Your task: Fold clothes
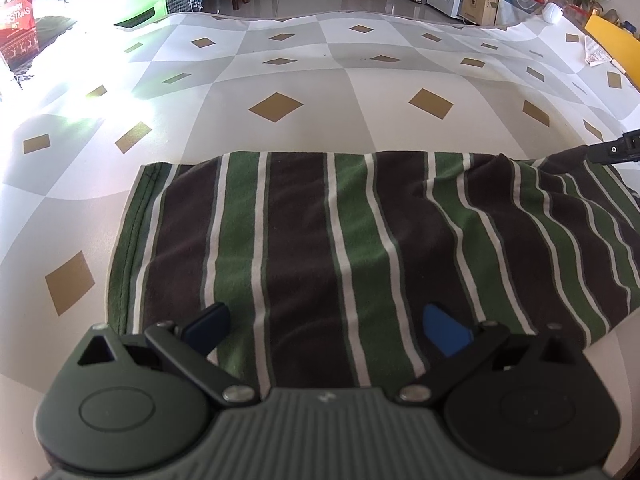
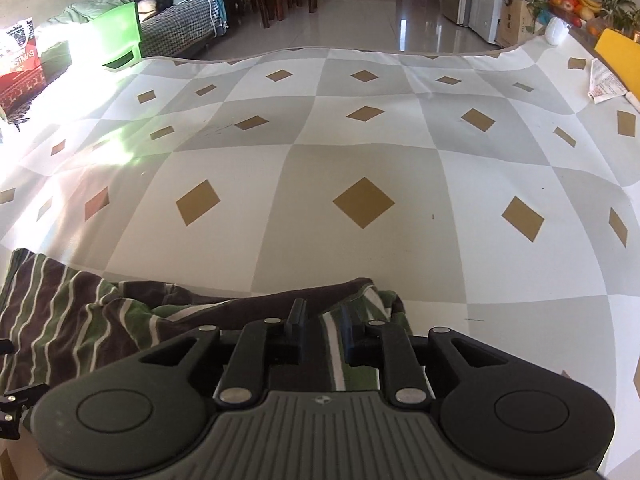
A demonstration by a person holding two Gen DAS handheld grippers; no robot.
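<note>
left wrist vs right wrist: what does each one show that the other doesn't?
Left wrist only: the left tool, wide open over the striped garment, whose flat left side and hemmed edge show in full.

Right wrist only: the right tool, closed on the garment's bunched right end, and the bare tablecloth right of the cloth.

Both: the garment, the checkered tablecloth, the red Christmas bag, the green stool, the folded paper, the fruit.

Bright daylight from upper left; glare blows out the tablecloth [image 1: 92, 96] and green chair [image 2: 116, 36] there. Strong fisheye bending at edges, dark corners. Far room soft; near cloth sharp. Shadows faint, floor tiles [image 2: 360, 20] glossy with reflections
</note>
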